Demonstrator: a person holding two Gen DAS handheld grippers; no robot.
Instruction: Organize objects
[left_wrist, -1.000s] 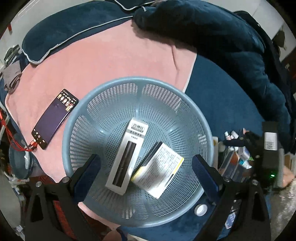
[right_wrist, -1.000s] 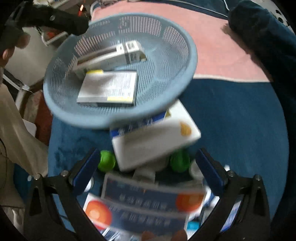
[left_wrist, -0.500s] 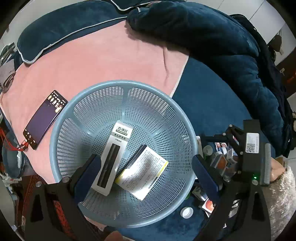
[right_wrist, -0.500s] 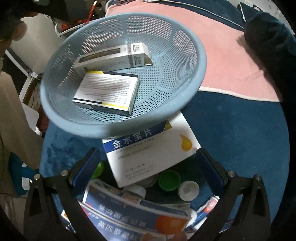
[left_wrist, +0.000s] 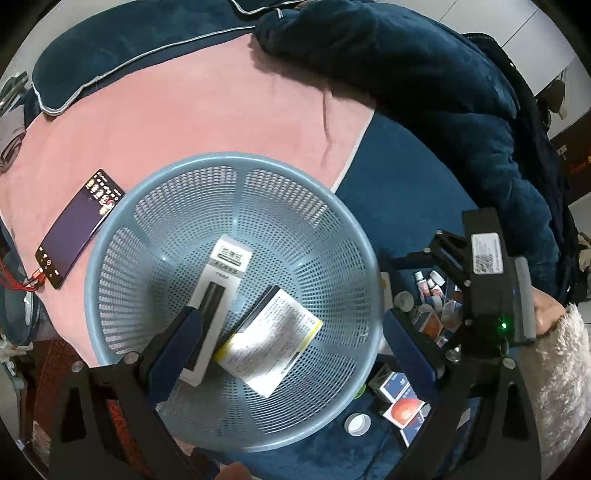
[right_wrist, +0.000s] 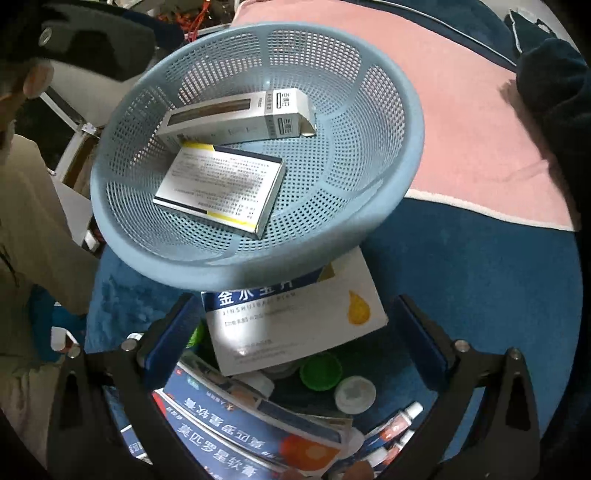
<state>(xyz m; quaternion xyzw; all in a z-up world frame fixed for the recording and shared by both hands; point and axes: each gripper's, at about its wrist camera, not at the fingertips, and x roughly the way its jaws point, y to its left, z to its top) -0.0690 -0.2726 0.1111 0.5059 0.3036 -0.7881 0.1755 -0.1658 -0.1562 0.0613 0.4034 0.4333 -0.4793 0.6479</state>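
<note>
A round light-blue mesh basket (left_wrist: 122, 240) (right_wrist: 399, 155) sits on the bed and holds a long white box (left_wrist: 221, 288) (right_wrist: 236, 118) and a flat box with a yellow stripe (left_wrist: 269, 343) (right_wrist: 221, 188). My left gripper (left_wrist: 291, 343) hangs open above the basket, empty. My right gripper (right_wrist: 295, 332) is open too, low over a pile of medicine packs beside the basket. Between its fingers lies a white and blue box with a yellow drop (right_wrist: 295, 321), partly under the basket rim. In the left wrist view the right gripper's body (left_wrist: 484, 288) stands right of the basket.
The pile holds blue and orange boxes (right_wrist: 240, 432) (left_wrist: 402, 406), a green cap (right_wrist: 320, 370), a white cap (right_wrist: 354, 395) (left_wrist: 357, 424) and small tubes (right_wrist: 399, 424). A phone (left_wrist: 77, 229) lies left of the basket on pink cloth (left_wrist: 221, 110). A dark blue blanket (left_wrist: 424, 92) is heaped behind.
The right gripper has pulled back and steadied, so the white and blue box now looks sharper and lies lower under the rim. The left gripper shifted slightly over the basket; both stay open.
</note>
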